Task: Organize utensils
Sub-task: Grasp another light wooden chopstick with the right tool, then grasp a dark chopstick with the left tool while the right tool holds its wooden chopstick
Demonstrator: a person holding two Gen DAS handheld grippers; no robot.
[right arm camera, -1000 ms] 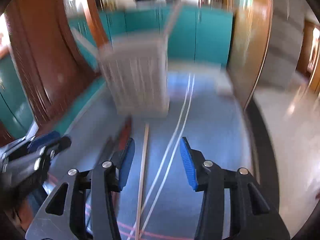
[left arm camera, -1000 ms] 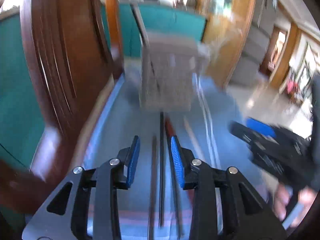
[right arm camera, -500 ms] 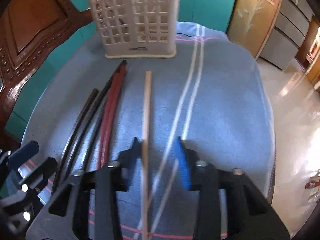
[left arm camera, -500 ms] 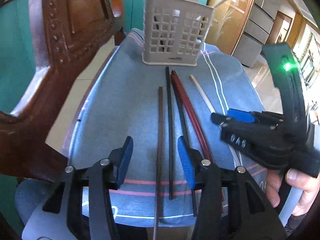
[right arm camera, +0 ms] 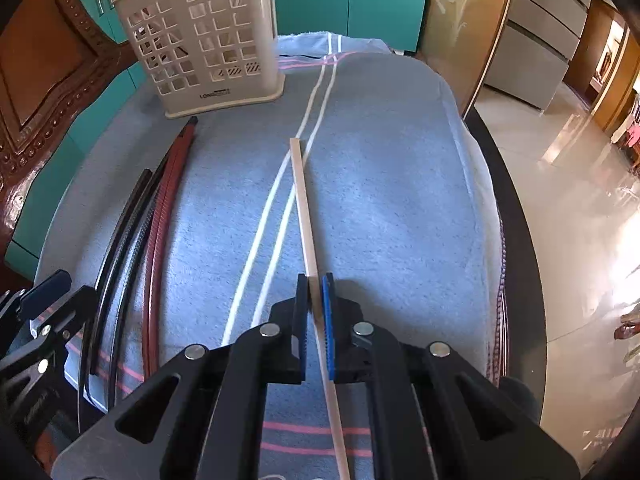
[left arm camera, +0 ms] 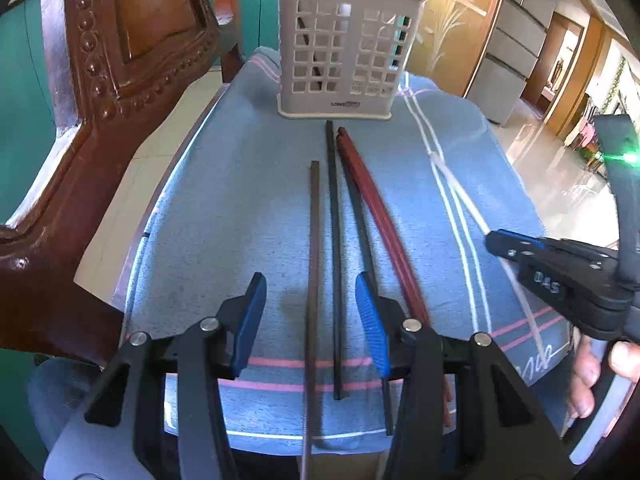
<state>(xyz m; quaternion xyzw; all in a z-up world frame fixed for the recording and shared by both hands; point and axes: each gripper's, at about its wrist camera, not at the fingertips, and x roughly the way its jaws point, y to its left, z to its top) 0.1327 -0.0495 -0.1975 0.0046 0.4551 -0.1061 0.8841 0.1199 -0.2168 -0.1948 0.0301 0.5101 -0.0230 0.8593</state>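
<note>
1 pale wooden chopstick (right arm camera: 305, 208) is pinched between the blue pads of the right gripper (right arm camera: 316, 300), whose jaws are closed down to the width of the stick. Its long axis runs straight out ahead of the jaws, near to far along the blue towel (right arm camera: 384, 184), with the far tip lying beside the 2 white stripes and the near end trailing back under the gripper body. The white slotted basket (right arm camera: 208, 40) stands at the far left from those jaws, so I would judge the coming move to be a lift, a swing to the left and a tilt to bring the stick upright over the basket's open top.

The left gripper (left arm camera: 310, 312) hangs wide open, gripping nothing, over the near end of the dark sticks. A brown chopstick (left arm camera: 313, 240) and a black chopstick (left arm camera: 333, 220) run between its pads, pointing far toward the basket (left arm camera: 344, 44), with the red chopsticks (left arm camera: 376, 208) just to the right. That hand is the nearer one to the dark bundle, lined up along its length
</note>
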